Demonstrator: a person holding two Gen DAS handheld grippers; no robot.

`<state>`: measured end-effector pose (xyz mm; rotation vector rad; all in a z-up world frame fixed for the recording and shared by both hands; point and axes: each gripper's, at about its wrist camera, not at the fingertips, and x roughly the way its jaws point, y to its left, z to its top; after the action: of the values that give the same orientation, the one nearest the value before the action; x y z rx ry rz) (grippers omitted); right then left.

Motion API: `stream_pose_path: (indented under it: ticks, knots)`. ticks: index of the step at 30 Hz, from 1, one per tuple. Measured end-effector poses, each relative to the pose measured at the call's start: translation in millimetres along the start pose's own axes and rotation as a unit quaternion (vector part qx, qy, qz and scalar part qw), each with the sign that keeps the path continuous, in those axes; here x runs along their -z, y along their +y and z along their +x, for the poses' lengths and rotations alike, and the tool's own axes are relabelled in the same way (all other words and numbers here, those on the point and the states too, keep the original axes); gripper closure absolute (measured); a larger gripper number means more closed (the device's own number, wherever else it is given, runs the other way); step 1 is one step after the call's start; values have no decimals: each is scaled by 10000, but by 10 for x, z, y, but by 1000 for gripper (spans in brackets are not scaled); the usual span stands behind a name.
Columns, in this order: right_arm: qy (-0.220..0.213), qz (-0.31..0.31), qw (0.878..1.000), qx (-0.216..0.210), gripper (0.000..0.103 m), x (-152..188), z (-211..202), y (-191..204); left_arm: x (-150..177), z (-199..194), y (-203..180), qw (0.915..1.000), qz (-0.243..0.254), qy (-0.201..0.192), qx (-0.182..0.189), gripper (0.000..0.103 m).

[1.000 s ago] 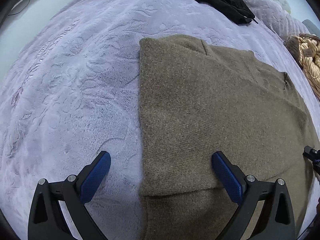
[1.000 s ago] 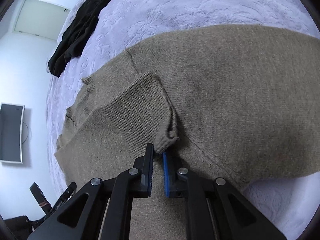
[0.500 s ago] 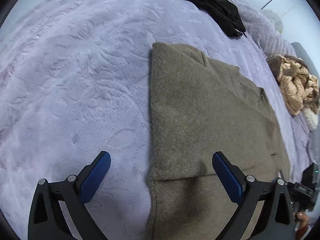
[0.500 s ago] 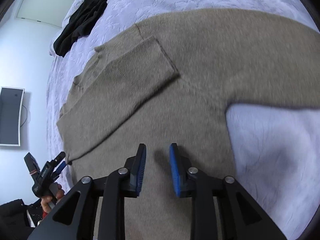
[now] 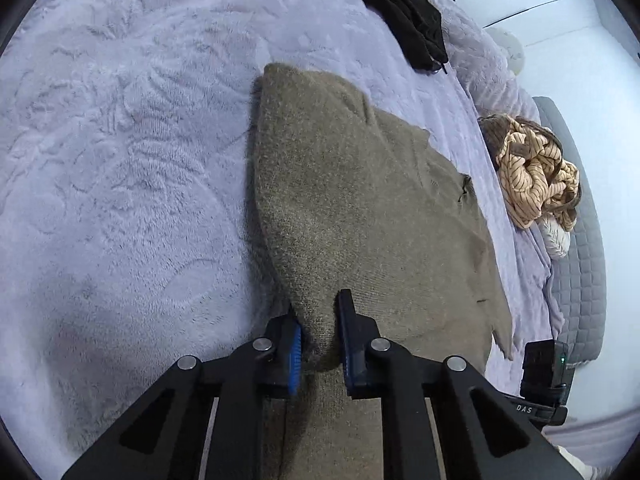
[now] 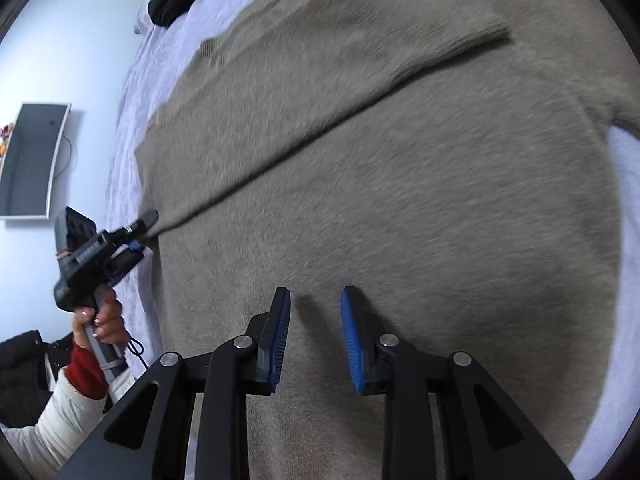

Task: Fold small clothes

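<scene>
Olive-brown knit fills both views: a sweater (image 5: pixel 372 216) lies spread on a lilac plush bedspread (image 5: pixel 120 160), partly folded, with one sleeve (image 6: pixel 360 92) laid slantwise across its body. The left gripper (image 5: pixel 318 336) is clamped on a bunched corner of the folded edge at 6 o'clock in its own view, the fabric rising in a tented peak between the blue pads; the grip looks meant to carry that edge over for the next fold. Seen from the right wrist, the same tool sits at 9 o'clock, pinching the point where the sleeve's crease meets the garment's side. The right gripper (image 6: pixel 314 336) hangs over the sweater's middle with its jaws parted and nothing between them, probably free to take hold of another edge or to press the cloth flat. The knit appears thick, fuzzy and soft, likely to sag if lifted by one corner. A black garment (image 5: pixel 400 16) lies at 12 o'clock near the bed's far edge, and a tan striped garment (image 5: pixel 536 172) sits crumpled at 3 o'clock
</scene>
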<state>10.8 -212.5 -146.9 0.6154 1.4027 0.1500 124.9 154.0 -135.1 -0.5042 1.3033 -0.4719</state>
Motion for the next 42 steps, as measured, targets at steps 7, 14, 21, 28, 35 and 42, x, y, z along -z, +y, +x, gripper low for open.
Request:
stream_pose_path:
  ticks: [7,14,21,28,35,42]
  knots:
    - [30,26,10000,25,74,19,28,-22,26,-9,238,9996,124,-125,-212,92]
    - [34,-34,9999,136,74,21,71,46,113,-44,28,9923,310,-342,-1147,57]
    - [88,-97,9998,180,64,18,79,225,282,-69,-286,9815,623,-256,-1794,45]
    - [59,-141,9997,165,50,85,-25,348,542,-65,-705,9735,938,-151,-2080,17]
    - [-137,155,9997,128,50,199,-289,194,817,207,-1009,9757,954,442,-1922,17]
    - [-485,717,9962,136,50,274,-601,-290,1047,539,-1299,9722,1120,899,-1850,17]
